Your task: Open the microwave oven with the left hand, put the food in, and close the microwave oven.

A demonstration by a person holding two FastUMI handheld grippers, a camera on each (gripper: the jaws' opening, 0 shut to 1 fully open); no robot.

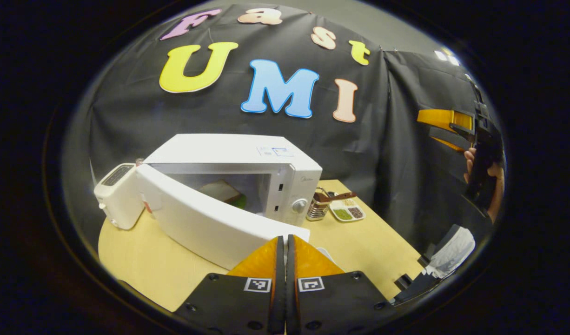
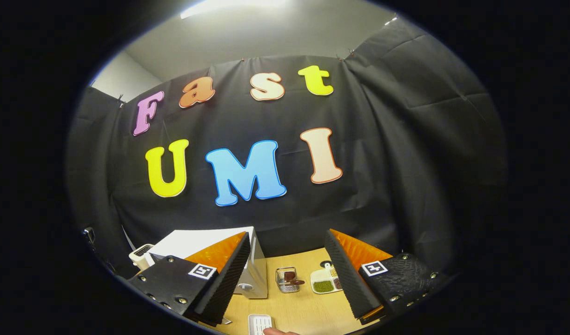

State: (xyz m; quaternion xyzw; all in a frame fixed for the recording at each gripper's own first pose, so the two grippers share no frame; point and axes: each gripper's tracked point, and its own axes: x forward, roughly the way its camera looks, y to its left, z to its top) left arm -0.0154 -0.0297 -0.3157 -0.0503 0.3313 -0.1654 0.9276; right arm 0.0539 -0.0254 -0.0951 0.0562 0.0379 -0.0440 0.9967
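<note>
Overall: white microwave oven [image 1: 248, 163] stood on a pale wooden table [image 1: 368, 242], near the back edge by the black cloth wall.
Door: microwave door [image 1: 206, 223] hung partly open, hinged on the left, its free edge swung out toward the left gripper [image 1: 285, 242].
Food: a slice of bread [image 1: 220, 190] lay inside the cavity on something green, visible through the gap above the door's top edge.
Left gripper: fingers pressed together with nothing between them, tips just at the door's free edge; whether they touched it could not be told.
Right gripper: in the right gripper view, right gripper [image 2: 287, 279] was raised with fingers spread wide apart and holding nothing; in the left gripper view it was held up at far right by a hand [image 1: 482, 172], well apart from the oven.
Left of oven: white toaster [image 1: 117, 195] just beside the door's hinge side, close to the table's left edge.
Right of oven: metal wire holder [image 1: 318, 207] near the control knob, then a divided dish of grains [image 1: 347, 210].
Open room: bare tabletop ran right and forward of the dish to the table's front edge.
Near edge: a small white ribbed tray [image 2: 260, 323] sat at the bottom of the right gripper view.
</note>
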